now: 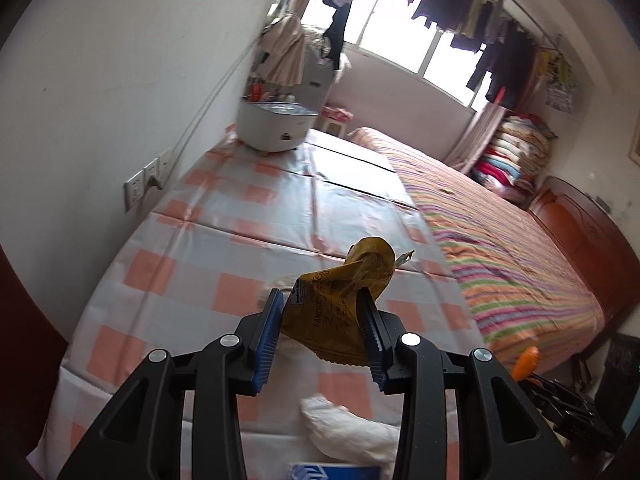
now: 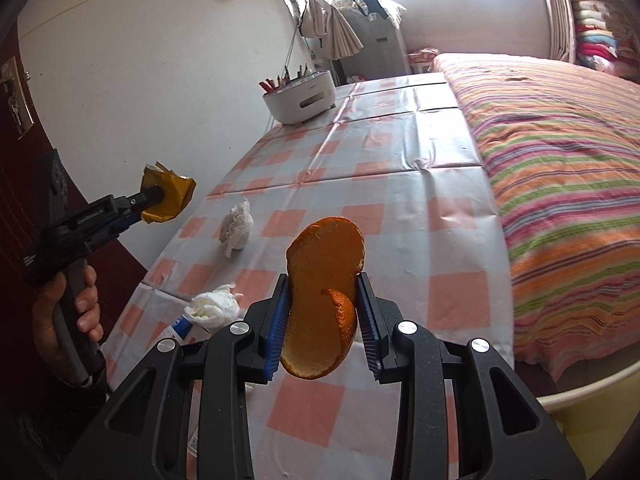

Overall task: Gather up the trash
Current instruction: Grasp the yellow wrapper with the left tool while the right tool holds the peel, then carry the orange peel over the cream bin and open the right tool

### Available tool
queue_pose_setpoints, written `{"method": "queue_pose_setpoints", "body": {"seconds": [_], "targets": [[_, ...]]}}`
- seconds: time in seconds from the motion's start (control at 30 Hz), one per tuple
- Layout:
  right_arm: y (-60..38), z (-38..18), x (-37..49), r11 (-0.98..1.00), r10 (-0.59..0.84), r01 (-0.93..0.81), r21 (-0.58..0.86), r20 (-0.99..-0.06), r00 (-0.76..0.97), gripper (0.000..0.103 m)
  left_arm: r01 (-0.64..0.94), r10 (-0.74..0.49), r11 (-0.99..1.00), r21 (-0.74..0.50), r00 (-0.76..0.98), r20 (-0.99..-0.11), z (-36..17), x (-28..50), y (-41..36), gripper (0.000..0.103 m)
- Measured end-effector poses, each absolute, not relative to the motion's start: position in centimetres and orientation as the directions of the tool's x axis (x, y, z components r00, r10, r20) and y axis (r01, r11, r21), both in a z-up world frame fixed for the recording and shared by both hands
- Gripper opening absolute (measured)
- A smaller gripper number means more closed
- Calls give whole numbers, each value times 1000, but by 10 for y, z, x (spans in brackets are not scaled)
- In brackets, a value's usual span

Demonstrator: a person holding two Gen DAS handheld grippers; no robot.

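My left gripper point(image 1: 320, 304) is shut on a crumpled yellow snack wrapper point(image 1: 344, 292) and holds it above the checked tablecloth point(image 1: 192, 264); it also shows in the right wrist view point(image 2: 154, 200) at the left, with the wrapper point(image 2: 170, 196) in it. My right gripper point(image 2: 323, 292) is shut on a piece of orange peel point(image 2: 324, 292) held above the table. A crumpled white tissue point(image 2: 214, 306) and a second white wad point(image 2: 238, 226) lie on the cloth point(image 2: 400, 184). A tissue point(image 1: 348, 432) lies under my left gripper.
A white round appliance point(image 2: 302, 96) stands at the table's far end by the wall. A bed with a striped blanket point(image 2: 560, 160) runs along the table's right side. A blue and white carton point(image 1: 336, 472) lies at the near edge. A pale bin rim point(image 2: 580, 392) shows at lower right.
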State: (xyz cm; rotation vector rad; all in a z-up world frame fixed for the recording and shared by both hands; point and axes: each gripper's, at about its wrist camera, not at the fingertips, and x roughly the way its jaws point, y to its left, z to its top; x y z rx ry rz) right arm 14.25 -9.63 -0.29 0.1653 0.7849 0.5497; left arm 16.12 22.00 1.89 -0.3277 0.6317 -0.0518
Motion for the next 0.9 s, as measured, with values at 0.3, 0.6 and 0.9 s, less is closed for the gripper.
{"method": "queue_pose_setpoints", "body": {"seconds": [0.3, 0.6, 0.9], "targets": [[-137, -3, 116, 877, 481, -356, 324, -610, 629, 32, 146, -310, 937, -317, 766, -563, 20, 145, 152, 37], [-191, -14, 88, 903, 423, -259, 344, -602, 677, 32, 294, -425, 904, -310, 694, -581, 14, 133, 89, 37], [-239, -26, 64, 931, 327, -137, 338, -605, 726, 32, 398, -509, 860, -321, 609, -608, 4, 122, 37, 37]]}}
